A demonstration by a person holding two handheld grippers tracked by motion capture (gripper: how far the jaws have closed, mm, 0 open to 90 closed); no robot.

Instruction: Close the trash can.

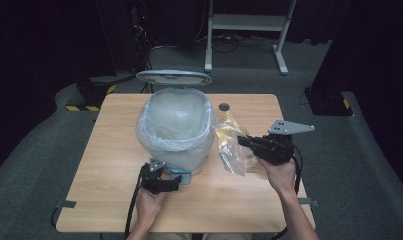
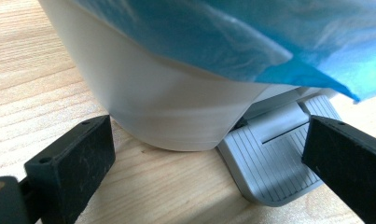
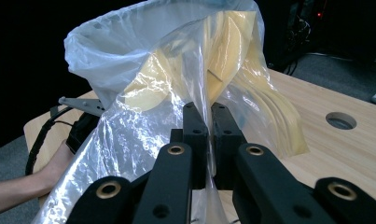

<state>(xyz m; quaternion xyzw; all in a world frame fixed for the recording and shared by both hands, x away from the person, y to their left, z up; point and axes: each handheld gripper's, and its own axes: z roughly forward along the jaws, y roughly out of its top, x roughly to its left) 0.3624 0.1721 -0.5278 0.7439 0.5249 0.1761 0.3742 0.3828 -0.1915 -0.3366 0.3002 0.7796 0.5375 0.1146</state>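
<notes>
A crumpled clear plastic bag with yellow pieces inside [image 3: 213, 79] hangs pinched between closed black jaws, lifted off the wooden tabletop. It sits just right of the white pedal bin lined with translucent film [image 1: 175, 131], whose lid stands open.

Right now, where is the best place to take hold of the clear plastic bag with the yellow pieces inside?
Probably at the thin upper film of the clear plastic bag, from its open side away from the bin. The right tool already pinches the loose film there, while the yellow pieces look bulky.
</notes>
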